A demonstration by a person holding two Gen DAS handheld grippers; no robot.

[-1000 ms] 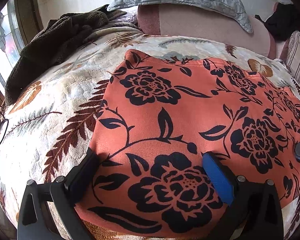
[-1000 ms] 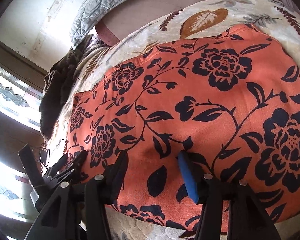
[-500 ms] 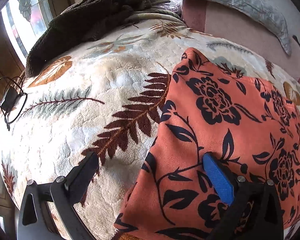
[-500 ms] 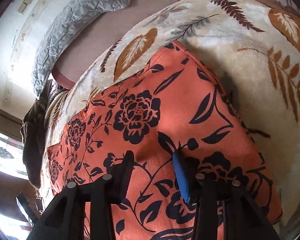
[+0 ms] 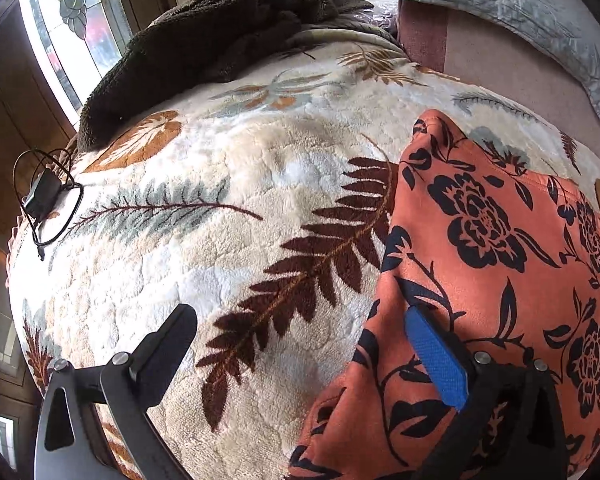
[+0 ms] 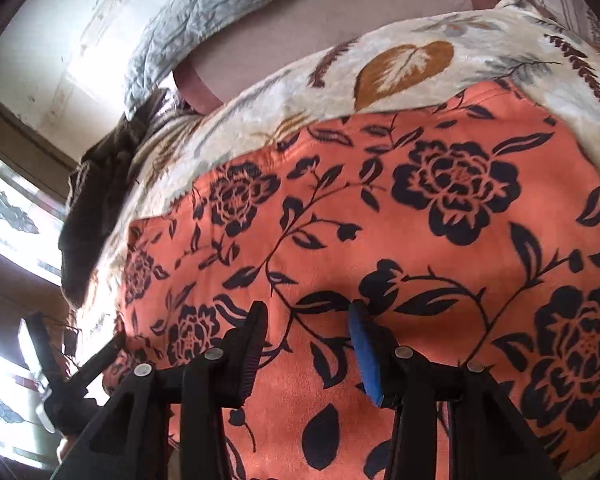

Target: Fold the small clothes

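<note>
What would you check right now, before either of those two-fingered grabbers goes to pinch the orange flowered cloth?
1. Left gripper open: ok, fingers wide apart.
2. Right gripper open: ok, with a narrower gap.
3. Orange fleece cloth with black flowers lying flat on the cream leaf-patterned blanket: ok, no big wrinkles visible.
4. Left gripper straddling the cloth's edge: ok, blue pad over cloth, black finger over blanket.
5. Fingers touching the fabric: cannot tell.
6. Black cable and box clear of the cloth: ok, far at the blanket's edge.

Left tool (image 5: 300,340) agape — right tool (image 6: 308,332) parted.
</note>
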